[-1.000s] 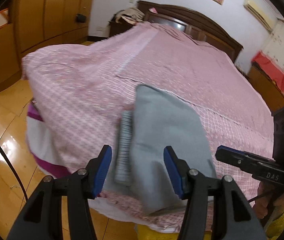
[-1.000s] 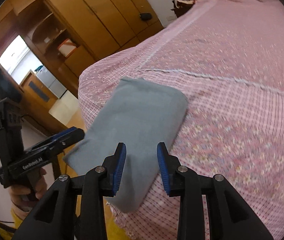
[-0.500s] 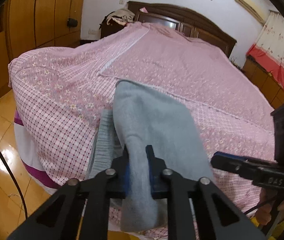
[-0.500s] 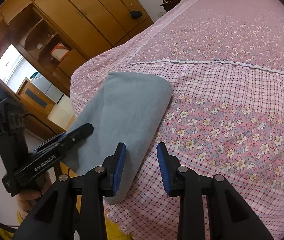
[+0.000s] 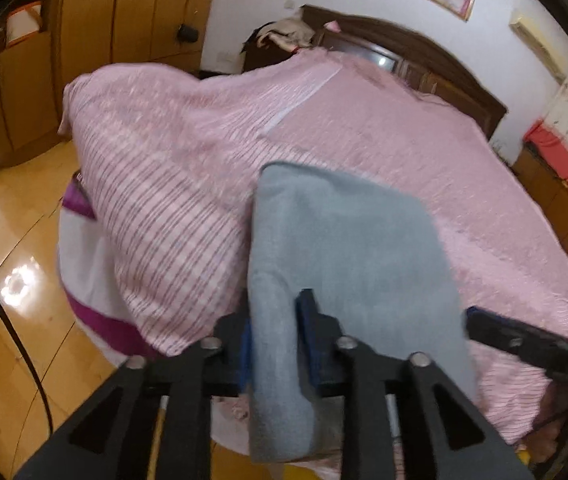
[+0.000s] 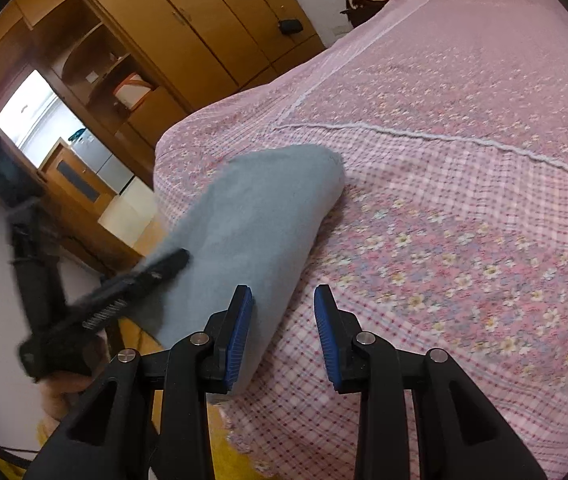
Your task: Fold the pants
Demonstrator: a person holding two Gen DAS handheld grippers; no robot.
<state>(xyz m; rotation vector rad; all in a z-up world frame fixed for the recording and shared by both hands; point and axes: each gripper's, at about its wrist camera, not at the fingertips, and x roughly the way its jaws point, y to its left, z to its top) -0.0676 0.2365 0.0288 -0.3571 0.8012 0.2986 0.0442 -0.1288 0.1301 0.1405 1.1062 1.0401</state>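
Grey fleece folded pants (image 5: pixel 348 264) lie at pink checked bedspread's (image 5: pixel 424 152) near corner, edge roll between opening left gripper (image 5: pixel 273 340); right gripper (image 6: pixel 284 336) part-open, empty: regrip deeper, catching every layer.

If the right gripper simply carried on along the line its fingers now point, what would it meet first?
Most likely the pink floral bedspread: the open right gripper has only that fabric showing between its fingers. The folded grey pants lie just left of that line, beside the left finger, so they might be brushed; depth is unclear.
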